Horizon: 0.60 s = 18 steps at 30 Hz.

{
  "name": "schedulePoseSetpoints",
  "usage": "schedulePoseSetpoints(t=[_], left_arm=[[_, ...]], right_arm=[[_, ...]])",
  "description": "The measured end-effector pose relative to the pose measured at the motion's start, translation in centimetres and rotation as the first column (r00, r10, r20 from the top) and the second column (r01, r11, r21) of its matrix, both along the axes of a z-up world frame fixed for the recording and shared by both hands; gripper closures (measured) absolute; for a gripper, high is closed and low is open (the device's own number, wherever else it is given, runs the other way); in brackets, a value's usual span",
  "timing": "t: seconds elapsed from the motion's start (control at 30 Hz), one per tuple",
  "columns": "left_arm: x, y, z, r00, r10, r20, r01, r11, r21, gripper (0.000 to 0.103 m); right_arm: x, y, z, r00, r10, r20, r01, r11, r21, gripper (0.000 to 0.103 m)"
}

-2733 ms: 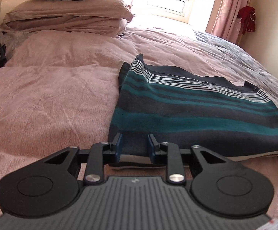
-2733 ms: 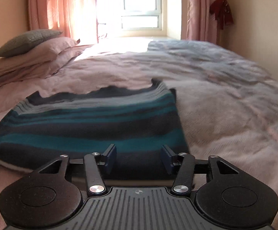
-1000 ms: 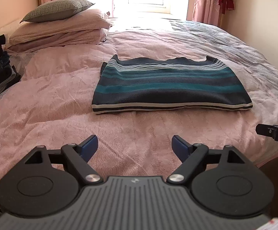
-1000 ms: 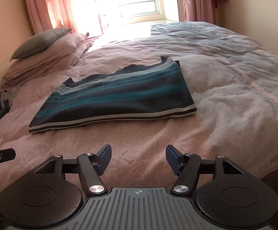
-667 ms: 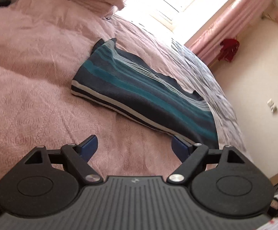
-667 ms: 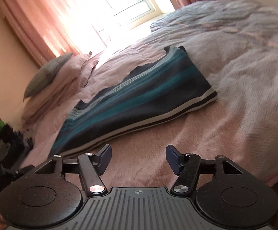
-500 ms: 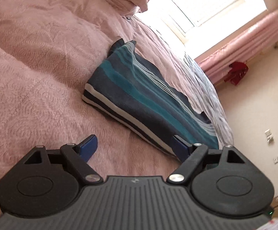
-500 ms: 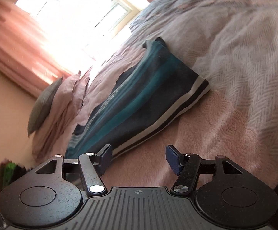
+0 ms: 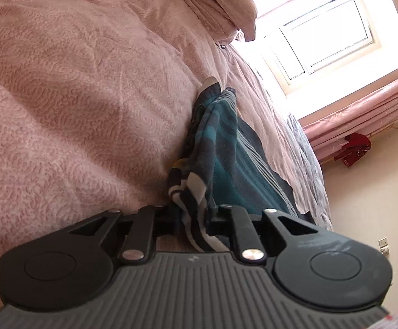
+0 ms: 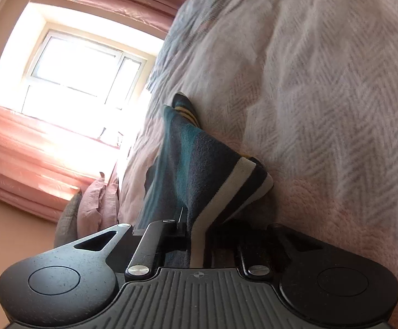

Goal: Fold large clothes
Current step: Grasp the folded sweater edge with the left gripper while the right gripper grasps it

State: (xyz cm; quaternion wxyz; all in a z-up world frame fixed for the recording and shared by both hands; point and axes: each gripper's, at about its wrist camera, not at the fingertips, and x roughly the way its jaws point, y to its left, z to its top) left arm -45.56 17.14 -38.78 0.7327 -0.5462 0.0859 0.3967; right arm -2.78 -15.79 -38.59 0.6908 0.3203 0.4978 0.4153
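Here, pink bedspread (image 9: 75,82) below a bright window (image 9: 325,35).

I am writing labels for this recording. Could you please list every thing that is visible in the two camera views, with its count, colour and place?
striped sweater: one, teal, dark grey and white, lying on the bed, both ends pinched
bed cover: one, pink, under the sweater
pillows: stacked, count unclear, pink, at the head of the bed
window: one, bright, behind the bed
curtains: pink, beside the window
red cloth: one, hanging near the curtain
left gripper: black, shut on the sweater
right gripper: black, shut on the sweater
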Motion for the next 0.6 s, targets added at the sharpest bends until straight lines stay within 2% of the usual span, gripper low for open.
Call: schedulePoseSetpoints(t=[0.07,0.17,0.27,0.37,0.47,0.53,0.6], left_arm=[[-0.1,-0.8,1.2,0.999,-0.011,-0.032,0.012,0.998,0.057,0.092],[-0.7,-2.3,2.9,0.998,-0.026,-0.051,0.031,0.994,0.1,0.093],[-2.5,-4.5,3.9,0.998,-0.044,-0.042,0.049,0.993,0.107,0.093],[-4.9,-7.8,4.1,0.997,-0.059,-0.051,0.064,0.994,0.094,0.093],[-6.9,-11.6,4.2,0.993,-0.085,-0.087,0.094,0.99,0.103,0.092],[-7.5,-13.0,3.9,0.986,-0.109,-0.123,0.122,0.988,0.1,0.091],[-7.9,-13.3,3.7,0.979,-0.114,-0.169,0.132,0.986,0.099,0.083]], right_arm=[[0.0,-0.5,1.5,0.999,0.019,0.038,-0.019,1.0,-0.013,0.098],[0.2,-1.7,3.0,0.999,0.043,0.027,-0.042,0.999,-0.024,0.098],[-0.6,-4.0,4.0,0.997,0.077,0.031,-0.076,0.996,-0.036,0.098],[-2.0,-7.0,3.7,0.993,0.114,0.016,-0.112,0.991,-0.066,0.098],[-3.4,-10.9,3.0,0.991,0.134,-0.008,-0.134,0.987,-0.087,0.098],[-3.9,-12.3,2.7,0.987,0.163,0.007,-0.161,0.981,-0.111,0.097],[-4.2,-12.9,2.9,0.981,0.187,0.053,-0.176,0.971,-0.163,0.092]])
